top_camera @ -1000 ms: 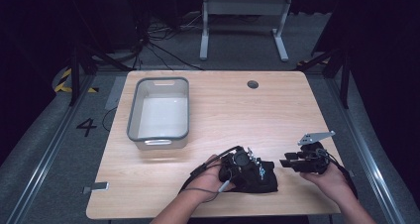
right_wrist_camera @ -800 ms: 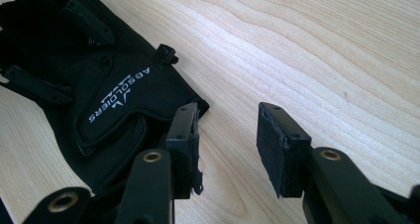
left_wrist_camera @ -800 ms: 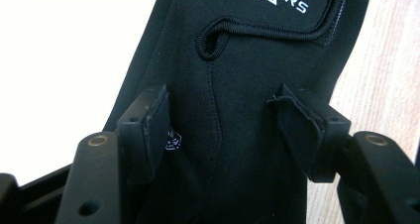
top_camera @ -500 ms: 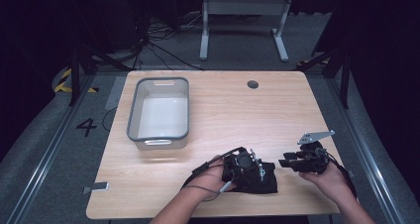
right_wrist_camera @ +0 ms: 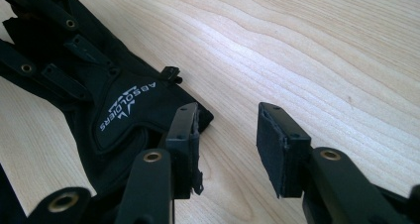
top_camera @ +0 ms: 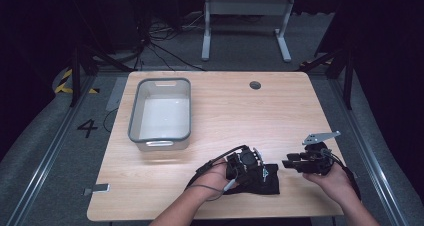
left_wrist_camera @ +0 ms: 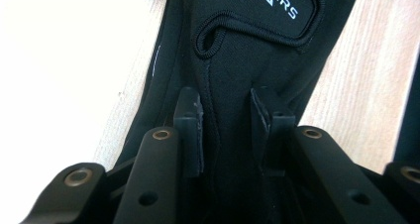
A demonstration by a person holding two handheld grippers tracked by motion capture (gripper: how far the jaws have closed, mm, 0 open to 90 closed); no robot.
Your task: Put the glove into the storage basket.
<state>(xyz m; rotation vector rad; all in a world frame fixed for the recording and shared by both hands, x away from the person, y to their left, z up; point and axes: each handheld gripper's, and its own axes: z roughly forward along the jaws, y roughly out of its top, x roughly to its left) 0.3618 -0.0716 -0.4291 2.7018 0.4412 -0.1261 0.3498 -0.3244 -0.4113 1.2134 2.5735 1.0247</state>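
- Down at the near edge of the worktop [top_camera: 220,111], slightly right of the middle, a black glove [top_camera: 264,182] lies flat on the wood.
- The left gripper [top_camera: 246,165] is right on top of that glove, the person's left hand [top_camera: 212,178] behind it and a cable looping back over the wrist.
- From the left gripper view, the glove [left_wrist_camera: 247,60] runs straight between the two black jaws; they have just been closing, and a ridge of fabric now stands between them. The pads look close against the cloth on both sides, though whether they press it firmly I cannot tell.
- White lettering on a stitched patch sits just beyond the jaw tips in that view.
- Over to the right gripper [top_camera: 295,162]: it hangs just beside the glove's right end, in the person's right hand [top_camera: 335,181], a grey three-cornered plate on top.
- In the right gripper view its jaws are spread wide with bare wood between them; one jaw sits in front of the glove's [right_wrist_camera: 119,110] corner, the other stands apart over the worktop. Nothing is held there.
- That same view catches the left gripper's black linkage lying over the glove at the upper left.
- Farther back and to the left, well apart from both hands, a grey bin [top_camera: 160,136] stands on the worktop.
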